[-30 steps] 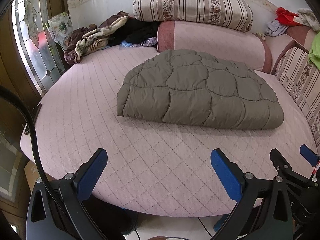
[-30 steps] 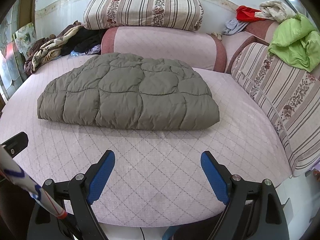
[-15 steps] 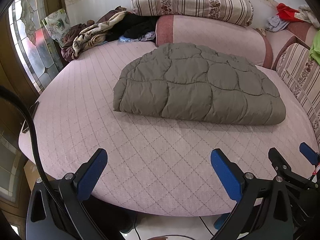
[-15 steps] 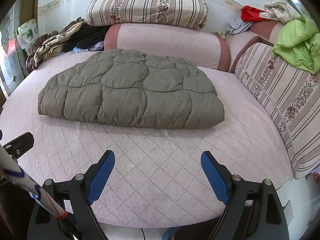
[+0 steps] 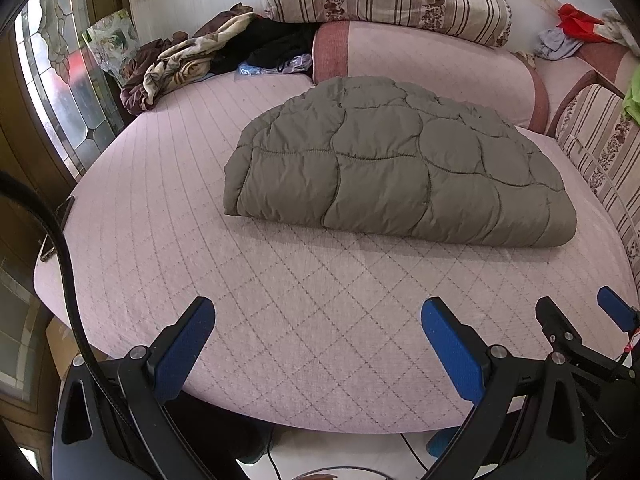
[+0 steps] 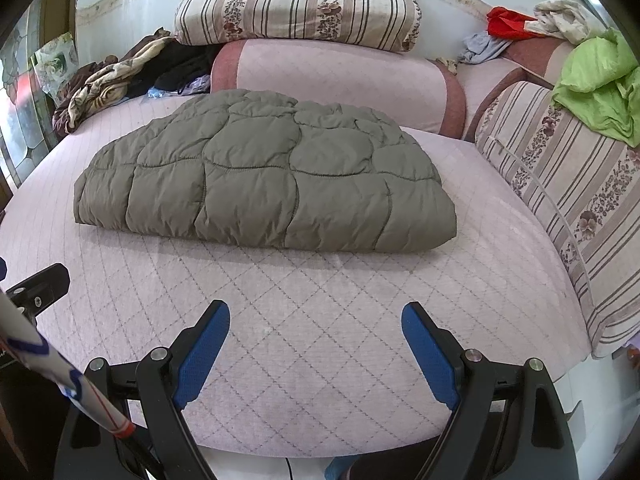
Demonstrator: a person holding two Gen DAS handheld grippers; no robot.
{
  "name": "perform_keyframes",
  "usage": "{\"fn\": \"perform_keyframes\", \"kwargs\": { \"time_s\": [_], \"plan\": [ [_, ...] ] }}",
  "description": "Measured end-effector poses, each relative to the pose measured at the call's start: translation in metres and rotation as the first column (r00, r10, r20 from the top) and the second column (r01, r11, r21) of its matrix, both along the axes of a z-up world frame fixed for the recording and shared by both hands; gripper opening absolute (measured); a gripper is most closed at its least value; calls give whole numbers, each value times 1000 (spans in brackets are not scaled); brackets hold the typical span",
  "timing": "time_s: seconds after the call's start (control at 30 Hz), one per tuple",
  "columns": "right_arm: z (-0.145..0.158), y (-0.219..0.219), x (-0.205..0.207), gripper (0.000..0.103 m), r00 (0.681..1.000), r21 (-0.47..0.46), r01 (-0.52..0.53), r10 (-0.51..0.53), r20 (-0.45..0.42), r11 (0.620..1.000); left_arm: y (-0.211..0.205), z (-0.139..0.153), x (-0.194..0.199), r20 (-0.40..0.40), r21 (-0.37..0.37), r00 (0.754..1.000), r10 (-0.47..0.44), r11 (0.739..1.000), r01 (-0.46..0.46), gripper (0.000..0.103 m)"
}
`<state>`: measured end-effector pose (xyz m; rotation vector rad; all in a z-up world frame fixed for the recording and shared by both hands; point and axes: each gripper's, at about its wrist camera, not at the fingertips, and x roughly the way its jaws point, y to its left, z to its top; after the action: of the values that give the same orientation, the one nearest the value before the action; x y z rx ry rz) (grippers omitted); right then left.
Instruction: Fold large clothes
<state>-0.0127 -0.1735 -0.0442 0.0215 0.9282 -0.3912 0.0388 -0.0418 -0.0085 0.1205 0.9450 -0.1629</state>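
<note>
One folded olive quilted jacket lay mid-bed, well ahead of two grippers – the left gripper and right gripper, each spread wide with nothing between its blue pads. The pink quilted bed cover ran to one pink bolster topped by one striped pillow – a clothes heap lay by a leaded window

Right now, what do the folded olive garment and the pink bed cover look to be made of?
The folded olive garment looks like padded synthetic shell fabric, matte with a faint sheen: puffy stitched cells, fine wrinkles. The pink bed cover looks like soft quilted cloth, matte: stitched diamond lines, slightly fuzzy surface. Exact fibres cannot be told.
</note>
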Motion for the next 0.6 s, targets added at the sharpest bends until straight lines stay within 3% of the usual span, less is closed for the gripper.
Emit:
{"fn": "perform_keyframes", "kwargs": {
  "time_s": [0.6],
  "plan": [
    [-2, 5, 2, 91, 1000, -6, -9, 9, 4, 1000, 0, -3, 1, -3, 4, 1000, 6, 1000, -6, 103]
  ]
}}
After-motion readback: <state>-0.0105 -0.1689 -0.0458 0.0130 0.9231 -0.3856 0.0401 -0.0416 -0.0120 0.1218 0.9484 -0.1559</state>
